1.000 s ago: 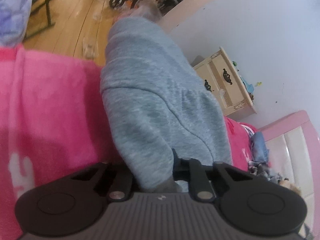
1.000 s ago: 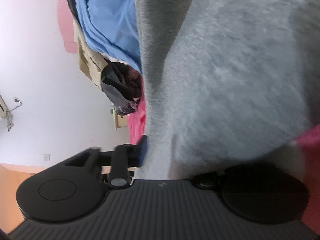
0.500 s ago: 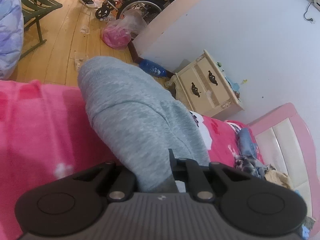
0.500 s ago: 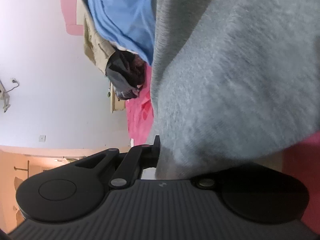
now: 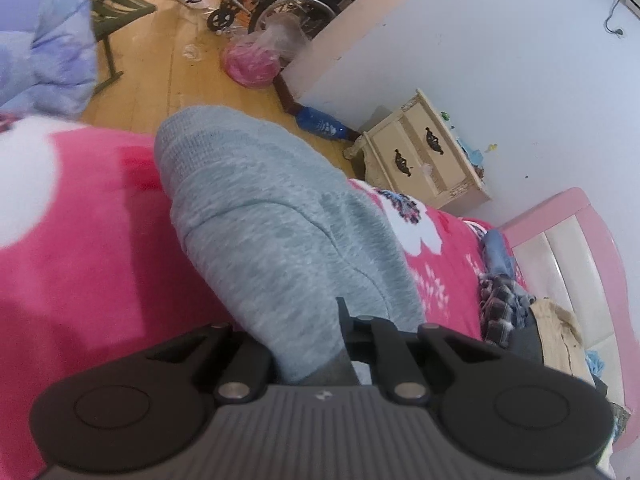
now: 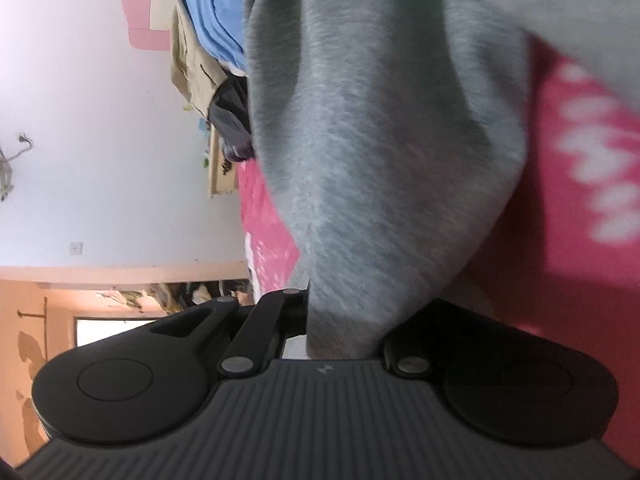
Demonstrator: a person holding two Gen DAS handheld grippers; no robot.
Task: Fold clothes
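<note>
A grey knit garment is clamped in the left hand-held gripper, whose jaws are closed on a bunched edge of the cloth; from there the fabric is stretched away over the pink flowered blanket of the bed. In the right wrist view the same grey garment is seen pinched by the right hand-held gripper, the cloth rising straight out of the closed jaws and filling most of the picture (the camera is rolled sideways there). No readable writing is found on the garment or the grippers. One garment is held, by two grippers. A cream nightstand with two drawers is seen beside the bed, and a heap of other clothes is piled near the pink headboard.
</note>
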